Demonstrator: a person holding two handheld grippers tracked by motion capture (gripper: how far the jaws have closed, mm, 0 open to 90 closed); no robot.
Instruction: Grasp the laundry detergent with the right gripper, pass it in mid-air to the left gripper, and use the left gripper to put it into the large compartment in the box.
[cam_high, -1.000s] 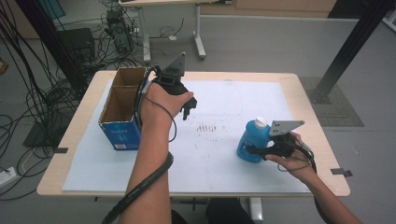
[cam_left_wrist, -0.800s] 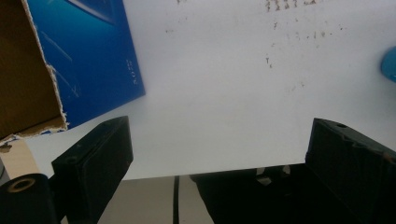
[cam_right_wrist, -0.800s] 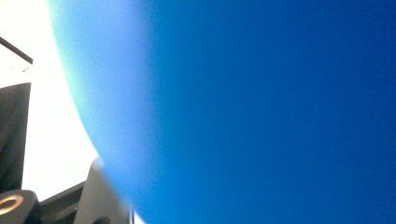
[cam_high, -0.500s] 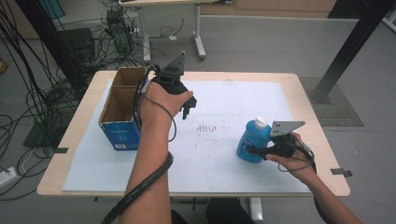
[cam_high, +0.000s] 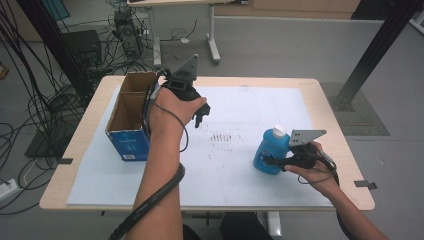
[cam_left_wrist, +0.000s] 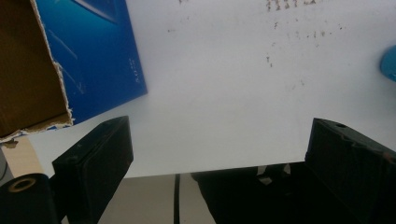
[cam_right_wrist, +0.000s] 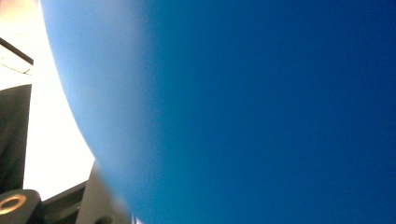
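Thing in hand: a blue bottle (cam_high: 268, 151) with a white cap (cam_high: 279, 131) is standing upright on the white sheet (cam_high: 240, 170) covering the surface (cam_high: 330, 100), toward the right side and near the person's edge.
Right tongs (cam_high: 272, 161): they are closing in on the lower body of the blue bottle from its right side, jaws drawn nearly as tight as they go and pressing on it; in the right gripper view the blue wall (cam_right_wrist: 261, 112) is sitting right against the camera.
Left tongs (cam_high: 201, 115): they are hanging in the air beside the cardboard box (cam_high: 131, 122), jaws spread wide with nothing between them; the left gripper view is looking down past them at bare sheet.
Box: it is standing open-topped at the left of the surface, well apart from the bottle.
Weight: the bottle is looking like plastic; how full it is cannot be told, so it is best treated as moderately heavy.
Stiffness: thin plastic walls are likely giving a little under squeeze, so a firm but not crushing grip is suiting it.
Slip: the smooth rounded body is probably sliding easily between flat pads, especially if tilted.
Where to hold: across the body at mid height or lower, as now, is keeping it from swinging; the narrow neck under the cap is a second choice.
Risk: a low grip on a tall bottle is inviting tipping during a lift.
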